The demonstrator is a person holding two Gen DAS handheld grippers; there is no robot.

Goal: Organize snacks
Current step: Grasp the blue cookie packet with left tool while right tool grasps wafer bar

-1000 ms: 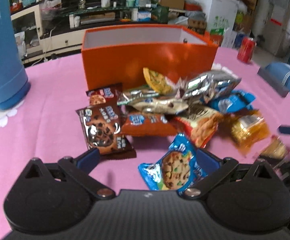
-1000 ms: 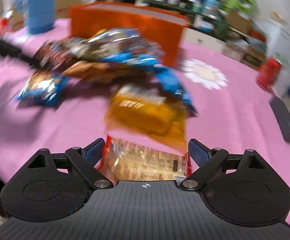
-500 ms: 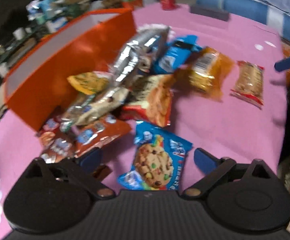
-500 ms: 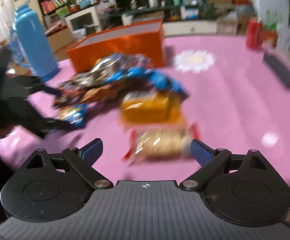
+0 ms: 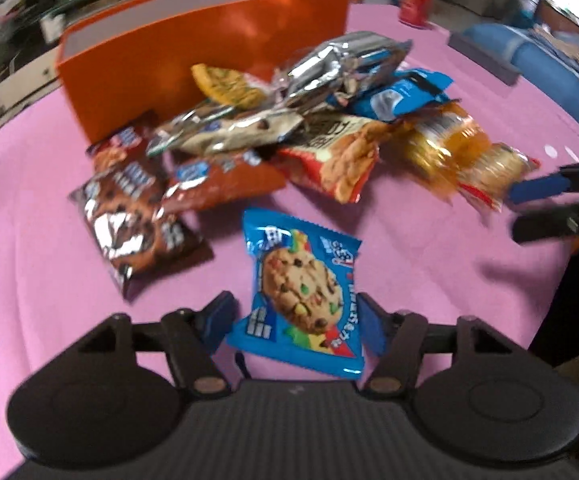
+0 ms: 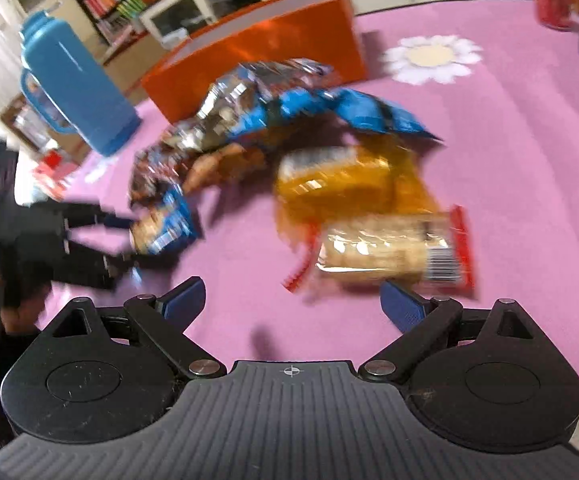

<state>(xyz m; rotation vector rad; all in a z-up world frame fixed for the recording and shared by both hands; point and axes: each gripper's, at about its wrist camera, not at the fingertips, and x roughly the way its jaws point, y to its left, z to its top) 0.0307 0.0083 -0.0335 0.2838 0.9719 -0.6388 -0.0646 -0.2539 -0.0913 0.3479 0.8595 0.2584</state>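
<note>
A blue chocolate-chip cookie packet (image 5: 297,284) lies flat on the pink tablecloth (image 5: 429,264), between the fingers of my left gripper (image 5: 295,320). Its jaws are closing, and the blue pads touch the packet's two side edges. The right wrist view shows the same packet (image 6: 165,224) at that gripper's (image 6: 129,240) tips. My right gripper (image 6: 291,304) stands open over bare cloth with nothing between its fingers. A clear cracker packet with red ends (image 6: 393,252) lies just ahead of its right finger. Behind, a heap of snack packets (image 5: 289,128) leans against an open orange box (image 5: 193,52).
A tall blue thermos (image 6: 73,84) stands left of the orange box (image 6: 257,44). A red can (image 5: 417,0) and a dark flat object (image 5: 485,56) sit far right. An orange-wrapped packet (image 6: 341,184) lies behind the crackers. My right gripper (image 5: 517,210) shows at the left wrist view's right edge.
My left gripper's fingers have drawn in from wide apart to the blue cookie packet's edges. The right gripper swung sideways, so the cracker packet went from between its fingers to ahead-right.
</note>
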